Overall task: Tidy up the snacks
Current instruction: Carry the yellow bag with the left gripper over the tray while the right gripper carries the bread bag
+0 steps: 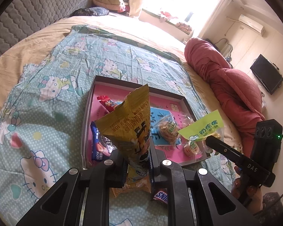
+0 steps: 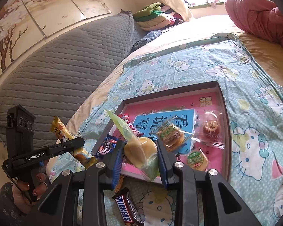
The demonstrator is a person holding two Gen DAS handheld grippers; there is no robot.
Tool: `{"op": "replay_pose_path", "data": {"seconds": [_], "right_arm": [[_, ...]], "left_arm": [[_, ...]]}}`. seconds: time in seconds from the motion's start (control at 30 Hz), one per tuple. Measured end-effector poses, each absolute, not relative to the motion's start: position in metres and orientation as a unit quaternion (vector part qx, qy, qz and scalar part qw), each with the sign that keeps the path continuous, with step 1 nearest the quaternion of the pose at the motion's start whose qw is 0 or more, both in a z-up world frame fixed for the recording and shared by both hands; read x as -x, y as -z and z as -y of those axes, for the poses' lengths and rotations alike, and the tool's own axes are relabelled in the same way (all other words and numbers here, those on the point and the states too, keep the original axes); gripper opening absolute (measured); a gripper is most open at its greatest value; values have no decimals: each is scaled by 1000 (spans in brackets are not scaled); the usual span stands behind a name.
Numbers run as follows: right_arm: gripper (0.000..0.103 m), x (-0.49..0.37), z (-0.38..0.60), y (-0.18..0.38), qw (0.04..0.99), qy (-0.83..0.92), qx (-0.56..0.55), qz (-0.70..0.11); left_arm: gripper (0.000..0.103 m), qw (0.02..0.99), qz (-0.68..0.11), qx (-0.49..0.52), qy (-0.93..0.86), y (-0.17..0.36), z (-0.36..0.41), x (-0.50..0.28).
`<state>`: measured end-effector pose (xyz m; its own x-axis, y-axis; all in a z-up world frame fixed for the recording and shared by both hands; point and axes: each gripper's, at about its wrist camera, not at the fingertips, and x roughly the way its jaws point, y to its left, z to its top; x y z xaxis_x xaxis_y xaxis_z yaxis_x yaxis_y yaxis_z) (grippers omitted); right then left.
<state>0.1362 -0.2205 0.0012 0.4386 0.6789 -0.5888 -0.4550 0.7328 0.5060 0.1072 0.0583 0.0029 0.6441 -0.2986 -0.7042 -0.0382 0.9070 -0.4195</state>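
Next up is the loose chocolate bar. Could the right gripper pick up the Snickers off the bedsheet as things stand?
Probably not yet. The right gripper is shut on the green-topped pastry pack, so its jaws are occupied. The Snickers bar lies uncovered on the sheet just beneath it, outside the tray; after releasing the pack, nothing seems to block it.

Daylight pours in from the window (image 1: 181,1) at the far end of your room, and it's blown out to pure white in the left wrist view. That glare washes over the far part of the bed (image 1: 122,26) too. Nearer to you, colours hold and detail stays sharp. A soft shadow falls on the quilt (image 1: 52,116) at left. Both views bend hard at the edges, with black corners from the fisheye.
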Motion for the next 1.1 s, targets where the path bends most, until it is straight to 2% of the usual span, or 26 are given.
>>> {"op": "replay_pose_path", "data": {"seconds": [0.5,1.1], "right_arm": [[34,-151,234,-1,848,-310,-146,-404],[34,-156,212,26,823,-326,-146,-442]], "left_arm": [[18,878,-423,208,82,10,-53,-129],[18,863,-450,194,123,37,-17,-158]]}}
